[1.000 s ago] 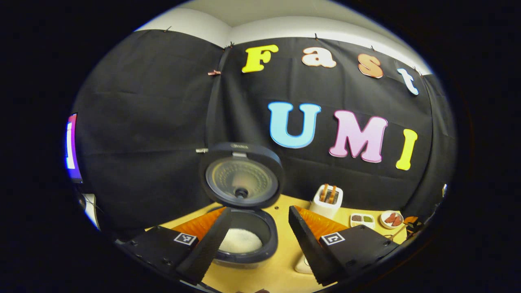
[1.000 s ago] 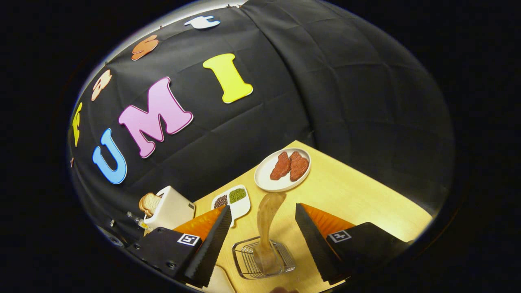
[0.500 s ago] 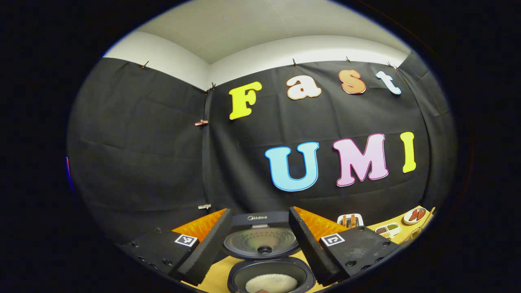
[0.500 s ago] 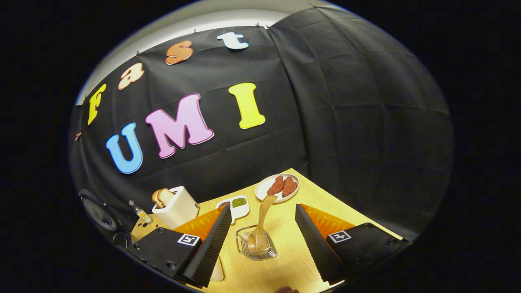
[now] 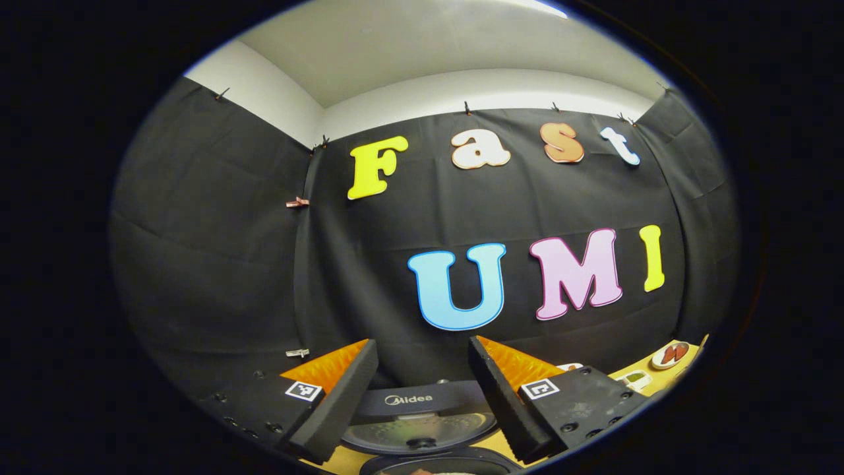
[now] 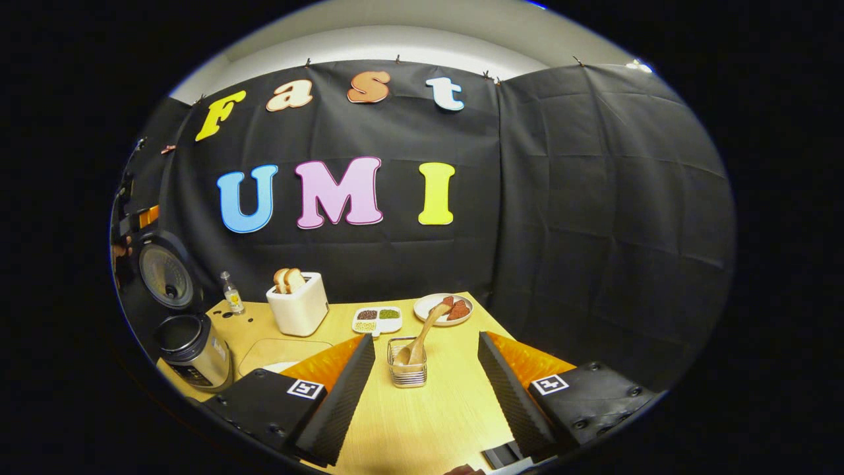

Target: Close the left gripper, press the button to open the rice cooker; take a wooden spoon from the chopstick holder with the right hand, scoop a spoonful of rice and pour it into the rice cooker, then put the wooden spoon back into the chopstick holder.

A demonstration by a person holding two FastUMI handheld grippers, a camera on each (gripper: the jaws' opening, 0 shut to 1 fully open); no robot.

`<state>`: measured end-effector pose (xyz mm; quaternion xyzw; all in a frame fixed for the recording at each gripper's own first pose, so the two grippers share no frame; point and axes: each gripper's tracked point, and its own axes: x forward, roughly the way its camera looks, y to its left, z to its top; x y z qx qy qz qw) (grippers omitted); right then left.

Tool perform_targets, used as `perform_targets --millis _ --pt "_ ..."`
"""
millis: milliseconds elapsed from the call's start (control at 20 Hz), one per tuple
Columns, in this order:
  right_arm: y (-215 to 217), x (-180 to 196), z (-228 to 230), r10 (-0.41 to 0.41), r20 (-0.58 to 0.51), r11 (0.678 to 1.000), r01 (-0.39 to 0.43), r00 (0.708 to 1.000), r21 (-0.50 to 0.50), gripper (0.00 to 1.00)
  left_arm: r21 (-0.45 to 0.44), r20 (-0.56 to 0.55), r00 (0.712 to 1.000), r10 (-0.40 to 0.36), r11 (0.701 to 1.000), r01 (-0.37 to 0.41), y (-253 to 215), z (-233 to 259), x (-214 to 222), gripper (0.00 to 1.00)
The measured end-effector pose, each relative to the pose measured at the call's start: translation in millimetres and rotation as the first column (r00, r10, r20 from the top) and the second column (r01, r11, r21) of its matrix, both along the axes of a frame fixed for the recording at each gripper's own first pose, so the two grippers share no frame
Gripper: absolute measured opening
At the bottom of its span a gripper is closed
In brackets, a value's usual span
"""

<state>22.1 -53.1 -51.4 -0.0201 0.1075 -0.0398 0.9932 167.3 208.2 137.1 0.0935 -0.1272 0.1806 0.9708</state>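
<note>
1. Wooden tabletop point(image 6: 455, 402) carries an open rice cooker point(image 6: 191, 349) at its left end.
2. Wooden spoon point(image 6: 422, 333) leans in the chopstick holder point(image 6: 407, 369).
3. Right gripper point(image 6: 425, 396) and left gripper point(image 5: 422, 402): jaws spread, empty.

Smooth pale wood table point(image 6: 435, 422); wire-metal chopstick holder point(image 6: 408, 369) holding a wooden spoon point(image 6: 422, 333); glossy brushed-metal rice cooker point(image 6: 194, 353); matt white toaster point(image 6: 300, 310).

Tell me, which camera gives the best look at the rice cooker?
The right gripper view: the whole rice cooker stands at the table's left end, lid raised. The left gripper view catches just its raised lid and pot rim at the bottom edge.
</note>
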Motion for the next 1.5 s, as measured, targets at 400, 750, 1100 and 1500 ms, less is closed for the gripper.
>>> perform_targets --millis 400,750,1100,1500 --pt "18 -6 -3 0.009 0.006 0.999 -0.009 1.000 0.052 0.99 -0.065 -0.118 0.993 0.008 0.998 -0.016 9 -33 21 0.96" --pt "43 27 -22 0.181 -0.056 0.977 -0.173 0.982 0.123 0.99 -0.190 -0.271 0.962 0.030 0.978 -0.084 -23 -71 -32 0.99" --pt "56 39 -37 0.312 -0.083 0.942 -0.296 0.946 0.159 0.98 -0.285 -0.464 0.886 0.022 0.943 -0.172 -56 -146 -84 1.00" --pt "51 48 -59 0.313 -0.147 0.947 -0.295 0.938 0.129 0.99 -0.341 -0.594 0.804 -0.029 0.914 -0.219 -61 -233 -102 1.00"
